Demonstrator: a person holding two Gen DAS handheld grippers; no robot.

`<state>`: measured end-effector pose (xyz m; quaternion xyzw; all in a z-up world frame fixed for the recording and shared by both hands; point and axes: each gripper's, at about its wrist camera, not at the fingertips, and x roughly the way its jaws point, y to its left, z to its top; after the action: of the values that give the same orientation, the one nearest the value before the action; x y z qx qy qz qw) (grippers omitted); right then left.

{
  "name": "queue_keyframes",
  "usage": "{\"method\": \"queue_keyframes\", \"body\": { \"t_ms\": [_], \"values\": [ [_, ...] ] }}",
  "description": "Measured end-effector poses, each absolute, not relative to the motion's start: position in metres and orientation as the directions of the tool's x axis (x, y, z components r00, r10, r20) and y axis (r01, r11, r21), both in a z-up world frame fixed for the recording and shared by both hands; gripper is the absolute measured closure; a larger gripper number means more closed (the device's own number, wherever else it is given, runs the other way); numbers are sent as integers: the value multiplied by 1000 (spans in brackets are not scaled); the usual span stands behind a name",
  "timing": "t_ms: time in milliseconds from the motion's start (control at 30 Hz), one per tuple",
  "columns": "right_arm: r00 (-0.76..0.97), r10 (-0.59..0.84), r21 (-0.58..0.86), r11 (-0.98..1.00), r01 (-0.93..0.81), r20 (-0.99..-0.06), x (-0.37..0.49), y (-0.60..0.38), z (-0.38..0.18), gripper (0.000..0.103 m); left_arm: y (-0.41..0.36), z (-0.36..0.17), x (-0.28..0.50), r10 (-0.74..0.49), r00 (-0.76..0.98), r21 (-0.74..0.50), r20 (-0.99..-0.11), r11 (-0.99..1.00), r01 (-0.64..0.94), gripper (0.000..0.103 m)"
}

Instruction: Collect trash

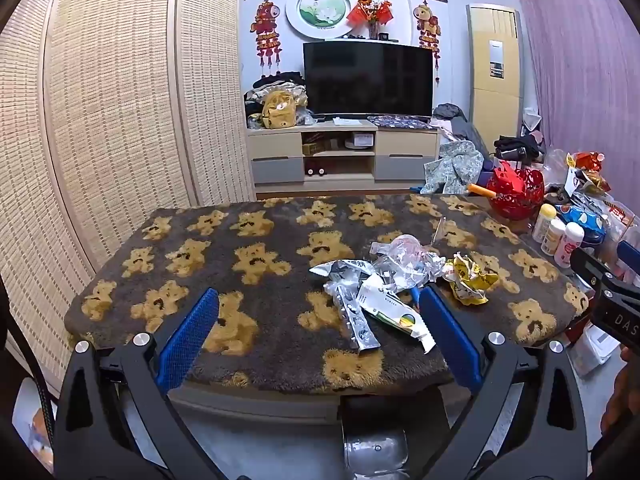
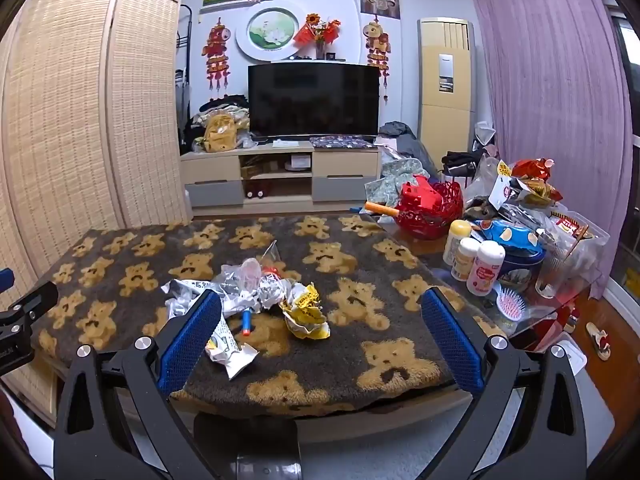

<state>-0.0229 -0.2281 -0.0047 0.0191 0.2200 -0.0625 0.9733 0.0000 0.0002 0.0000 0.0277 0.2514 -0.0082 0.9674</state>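
A heap of trash lies on the bear-patterned cloth [image 1: 256,240] [image 2: 360,248]: a silver foil wrapper [image 1: 354,320], a white and green packet [image 1: 396,312] [image 2: 228,350], crumpled clear plastic [image 1: 404,258] [image 2: 244,276], a yellow crumpled wrapper [image 1: 470,278] [image 2: 306,312] and a small blue and orange tube [image 2: 247,321]. My left gripper [image 1: 320,322] hangs open over the table's near edge, its right finger beside the white packet. My right gripper [image 2: 320,322] is open too, with its left finger in front of the heap. Nothing is held.
On the table's right stand a red cut-out basket [image 1: 516,194] [image 2: 432,208], three small bottles [image 2: 476,262], a blue tin [image 2: 516,248], snack bags and a pink hairbrush [image 2: 510,306]. A folding screen [image 1: 120,100] stands left; a TV cabinet [image 2: 280,176] is behind.
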Motion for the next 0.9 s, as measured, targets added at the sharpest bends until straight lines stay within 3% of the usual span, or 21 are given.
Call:
{"method": "queue_keyframes", "body": {
  "t_ms": [900],
  "values": [
    [899,-110,12,992,126,-423,-21,-227,-4,3,0,3,-2,0,877,49,-480,998,27,8]
  ]
}}
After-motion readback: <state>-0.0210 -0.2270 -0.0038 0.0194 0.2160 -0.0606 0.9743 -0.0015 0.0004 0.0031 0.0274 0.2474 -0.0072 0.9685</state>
